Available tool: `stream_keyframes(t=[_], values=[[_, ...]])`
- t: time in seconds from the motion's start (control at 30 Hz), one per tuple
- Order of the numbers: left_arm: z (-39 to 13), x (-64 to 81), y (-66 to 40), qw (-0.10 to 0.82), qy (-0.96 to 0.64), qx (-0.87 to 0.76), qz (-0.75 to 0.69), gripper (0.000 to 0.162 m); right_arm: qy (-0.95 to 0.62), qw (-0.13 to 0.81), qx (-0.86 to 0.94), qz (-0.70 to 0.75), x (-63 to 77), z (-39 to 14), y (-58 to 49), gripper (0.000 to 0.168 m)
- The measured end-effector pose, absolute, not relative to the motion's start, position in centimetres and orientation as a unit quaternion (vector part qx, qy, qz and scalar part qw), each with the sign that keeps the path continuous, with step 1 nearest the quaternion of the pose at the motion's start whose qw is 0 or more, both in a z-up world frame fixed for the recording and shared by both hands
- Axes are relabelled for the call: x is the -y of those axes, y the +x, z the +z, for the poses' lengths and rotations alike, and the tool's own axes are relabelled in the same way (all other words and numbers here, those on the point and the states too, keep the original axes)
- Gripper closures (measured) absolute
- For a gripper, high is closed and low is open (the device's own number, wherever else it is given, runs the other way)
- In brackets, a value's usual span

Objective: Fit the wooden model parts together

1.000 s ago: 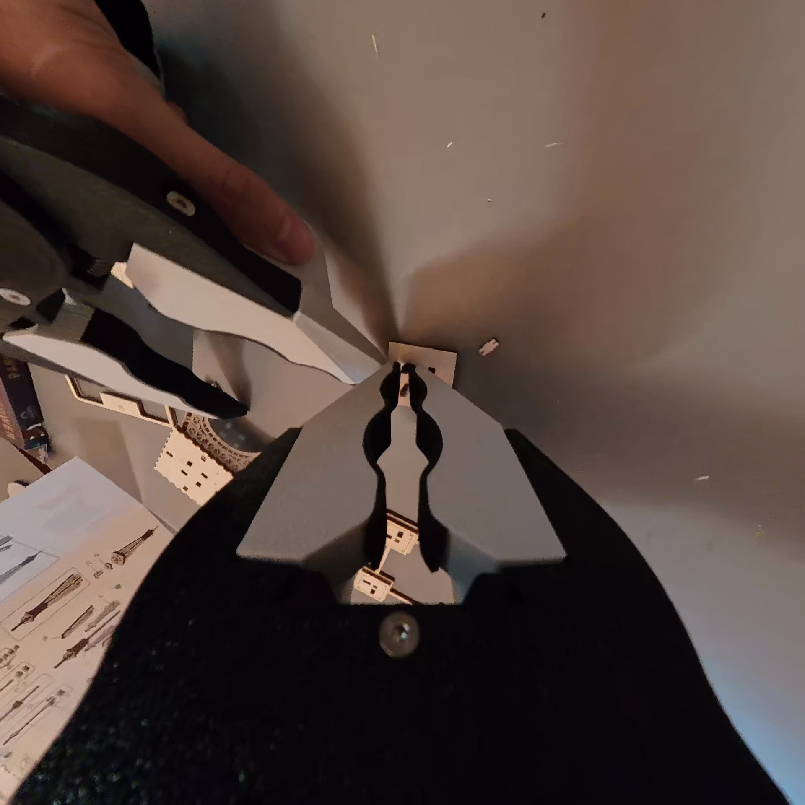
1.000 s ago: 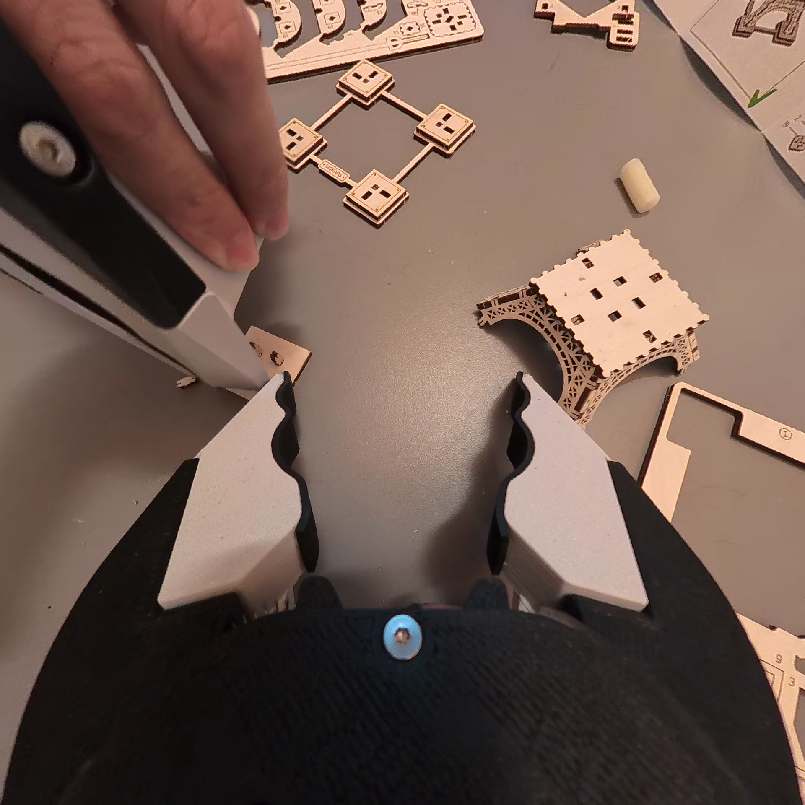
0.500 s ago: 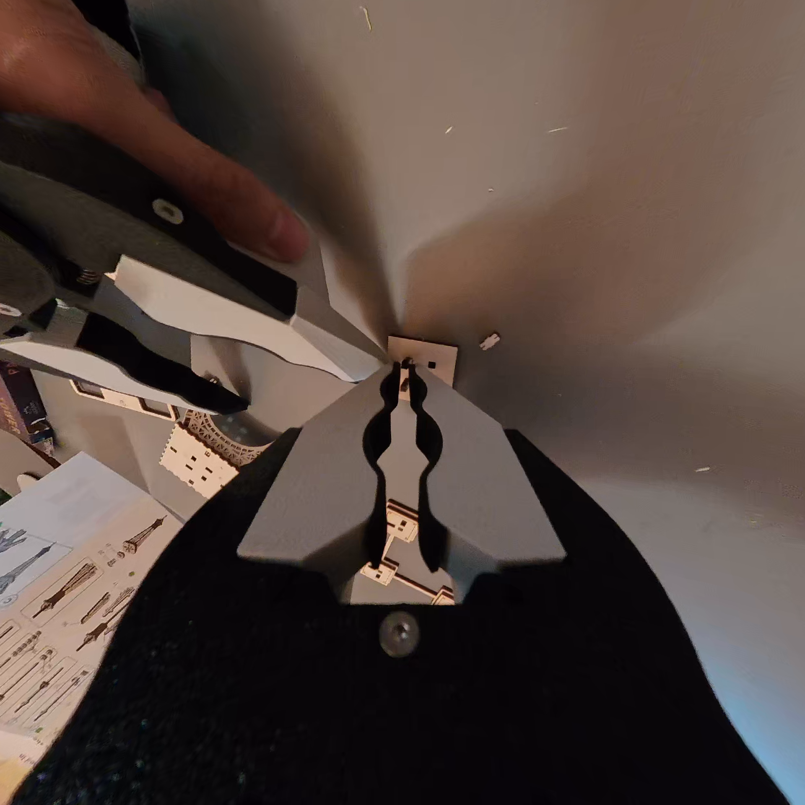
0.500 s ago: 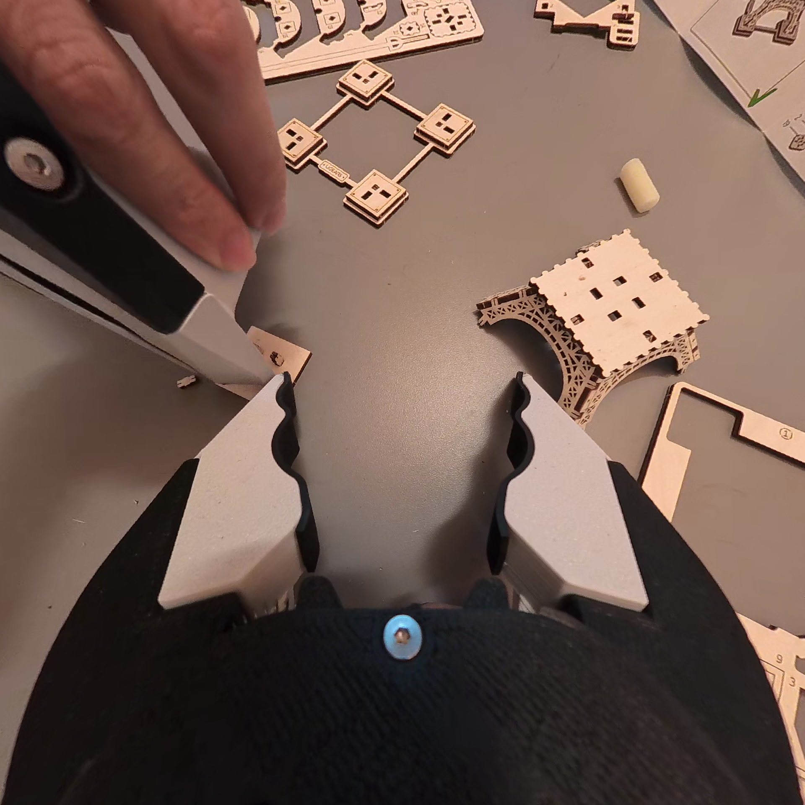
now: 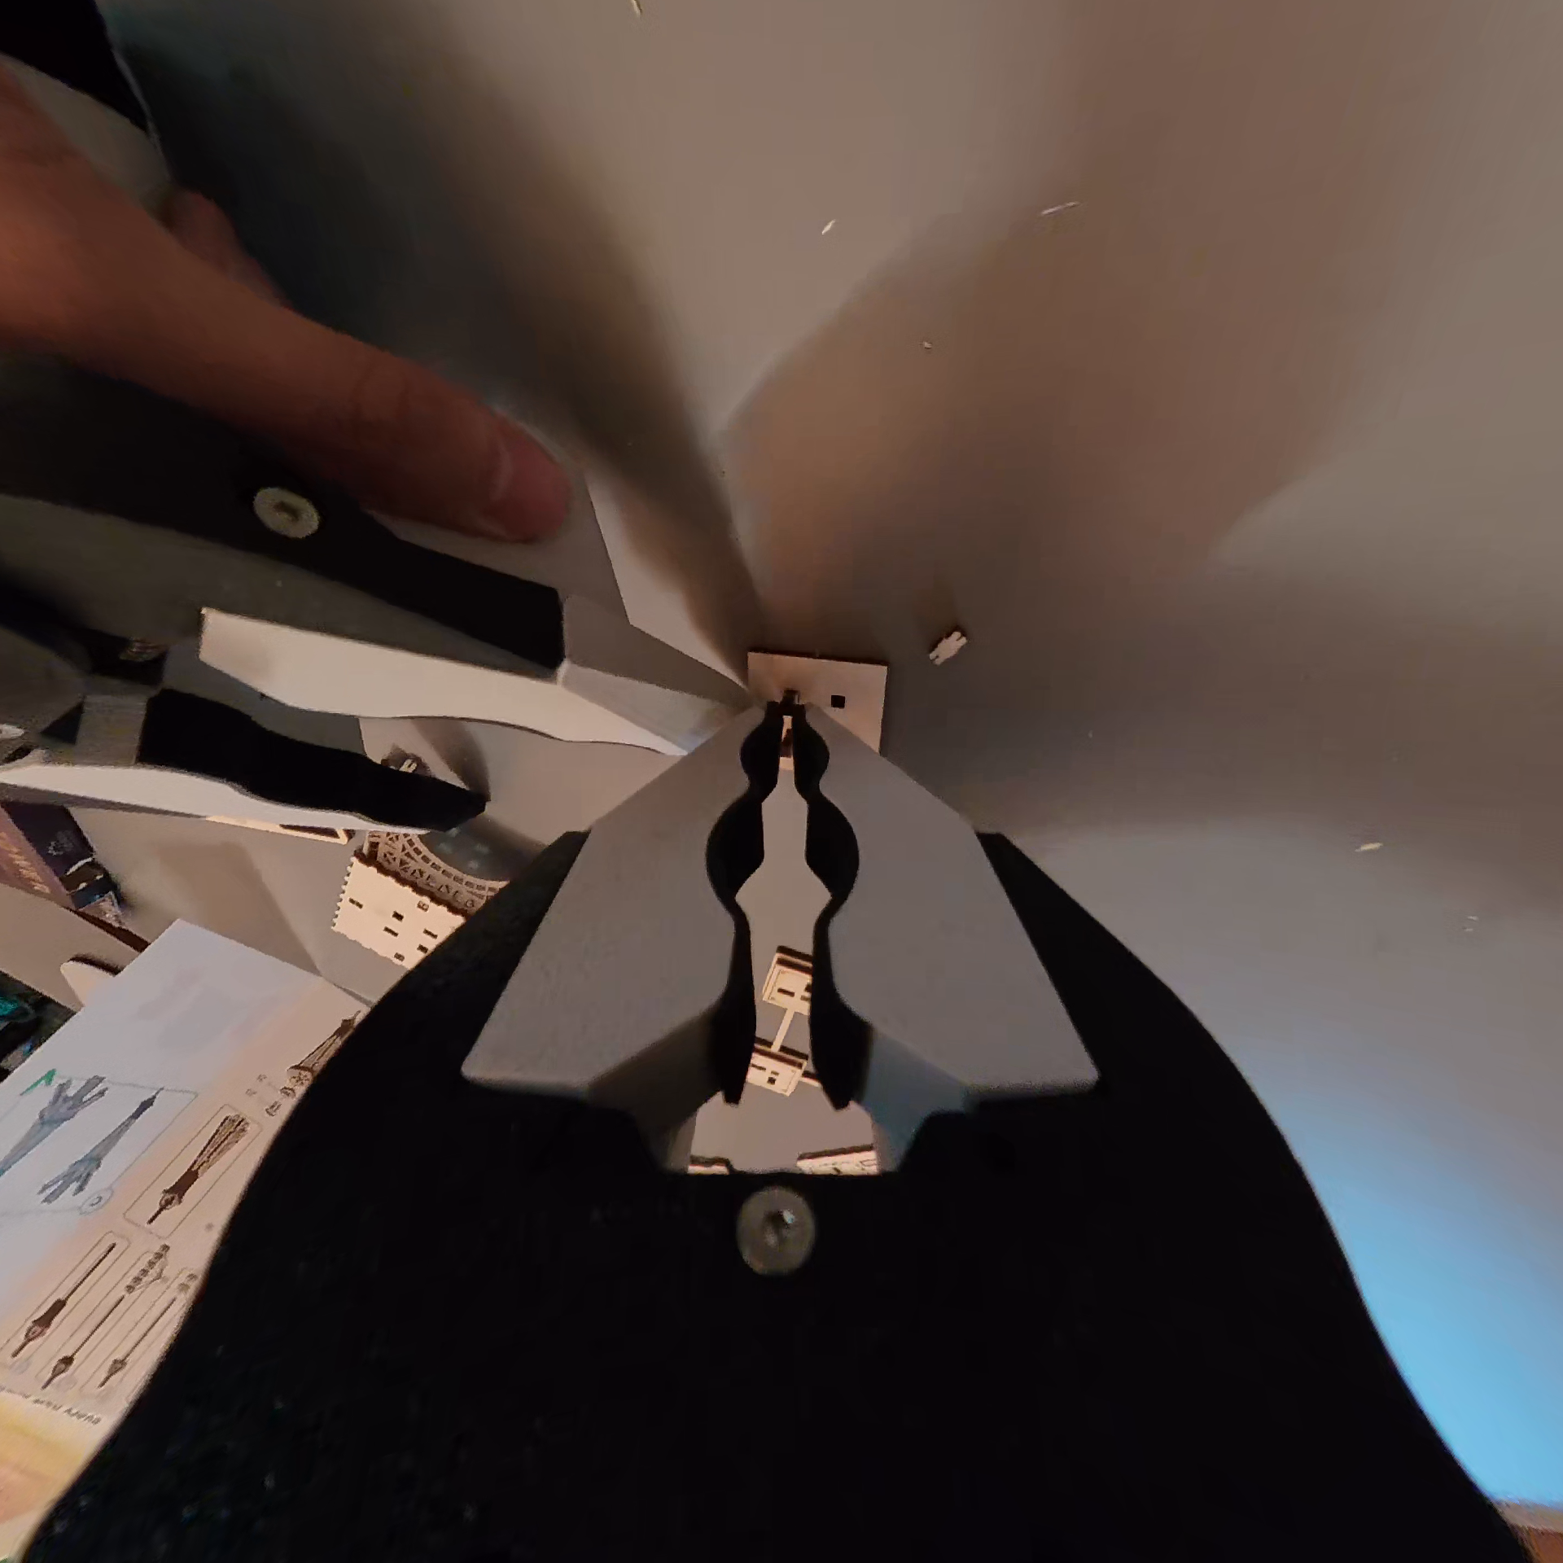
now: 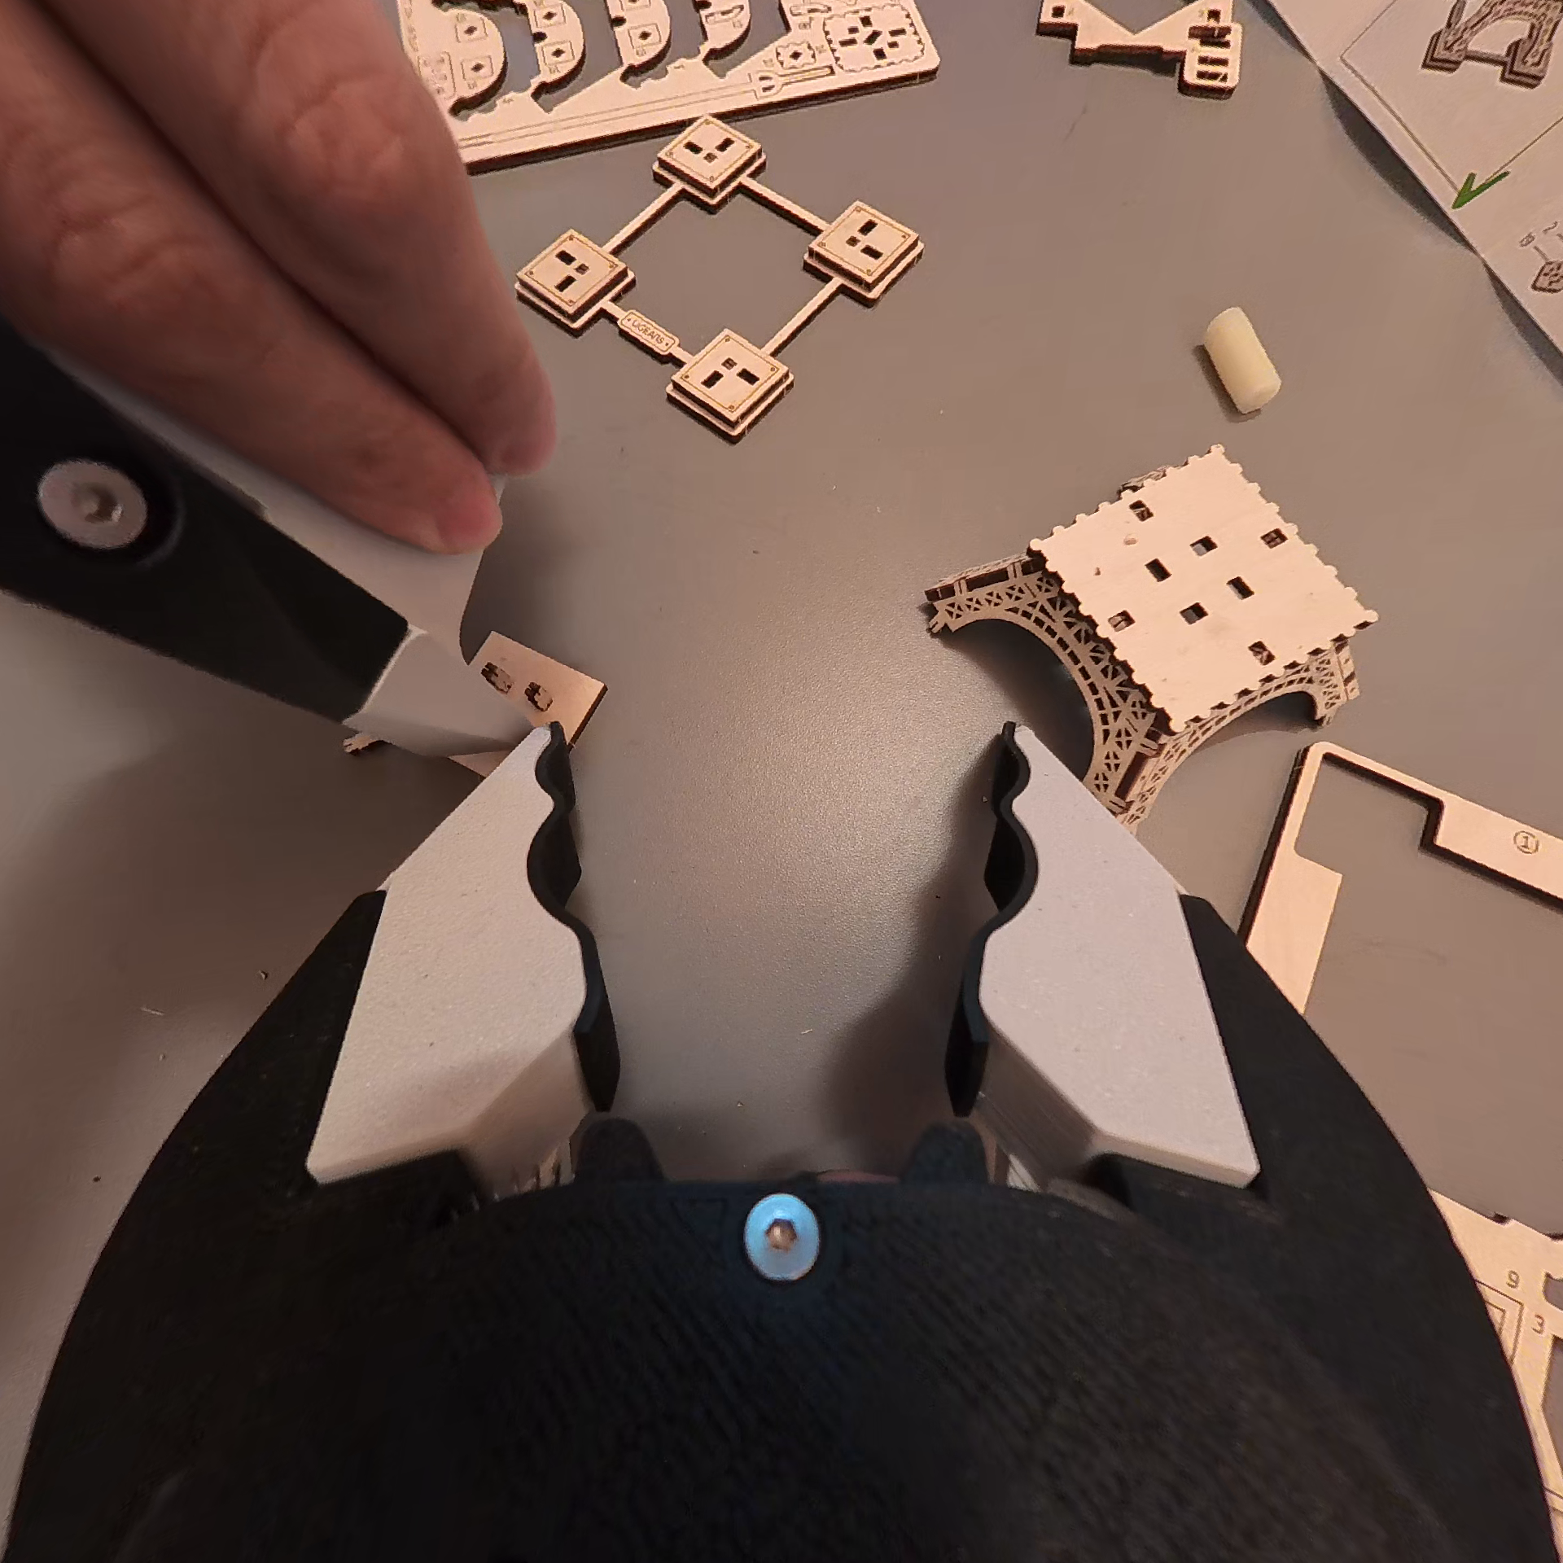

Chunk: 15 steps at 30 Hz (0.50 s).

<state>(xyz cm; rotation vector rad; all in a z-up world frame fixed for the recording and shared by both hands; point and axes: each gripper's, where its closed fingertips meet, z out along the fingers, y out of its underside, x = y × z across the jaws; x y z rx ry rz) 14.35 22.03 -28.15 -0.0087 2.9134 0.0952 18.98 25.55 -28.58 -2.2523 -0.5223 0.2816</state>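
Observation:
A small square wooden plate with small slots lies low on the grey table. My left gripper is shut with its tips pinched on this plate's edge; a hand rests on its upper finger. My right gripper is open and empty. Its left fingertip touches the plate's near corner, beside the left gripper's tip. A wooden arched tower base stands just right of the right gripper.
A wooden square frame with four corner pads lies ahead. A sheet of uncut parts and instruction paper lie at the far edge. A small white cylinder and an emptied parts sheet lie right.
My left gripper has tilted slightly on the plate, so more of the plate's slots show. The right gripper has stayed still and open.

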Motion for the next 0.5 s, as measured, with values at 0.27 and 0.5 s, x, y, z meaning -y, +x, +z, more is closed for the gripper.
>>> stream_keyframes(t=[0.27,0.5], values=[[-28.19,-22.05,14.34,0.105,-0.008,-0.994,0.035,0.162,-0.888,0.395,0.206,0.111,-25.54,-28.58,18.99,0.070],[-28.22,-22.05,14.32,0.104,-0.007,-0.994,0.037,0.162,-0.888,0.395,0.206,0.111,-25.54,-28.58,18.99,0.070]])
